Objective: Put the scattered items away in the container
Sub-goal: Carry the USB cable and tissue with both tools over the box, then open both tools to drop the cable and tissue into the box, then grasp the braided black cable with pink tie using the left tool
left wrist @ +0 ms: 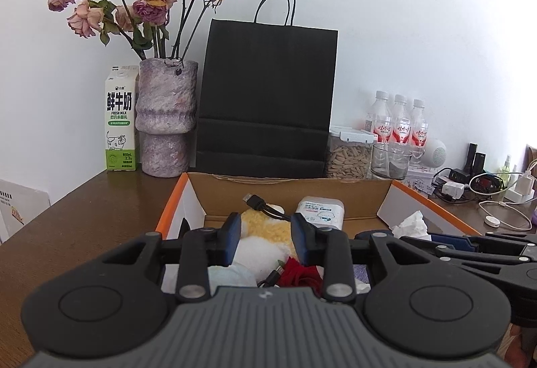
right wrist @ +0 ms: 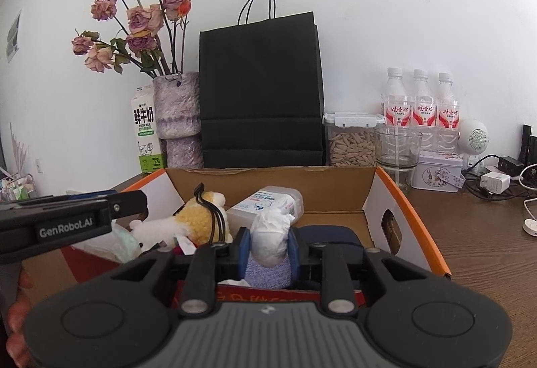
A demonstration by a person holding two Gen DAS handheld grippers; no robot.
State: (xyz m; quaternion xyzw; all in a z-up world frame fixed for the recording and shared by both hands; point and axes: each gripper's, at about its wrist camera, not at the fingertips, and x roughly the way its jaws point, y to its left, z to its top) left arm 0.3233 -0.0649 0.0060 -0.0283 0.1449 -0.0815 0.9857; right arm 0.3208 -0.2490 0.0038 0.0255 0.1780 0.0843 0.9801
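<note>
The right tool (right wrist: 267,249) has a crumpled white tissue (right wrist: 270,235) between its pads, apparently still gripped, over the cardboard box (right wrist: 407,217). The left tool (left wrist: 265,233), beside it, stands open and empty above the plush toy (left wrist: 268,230). Ahead of both, toy, cable (left wrist: 261,203) and wipes pack (left wrist: 320,213) lie boxed (tidying looks nearly complete); the tissue remains to be released.

Left tongs (left wrist: 265,235) and right tongs (right wrist: 267,245) side by side, jaws partly apart.
</note>
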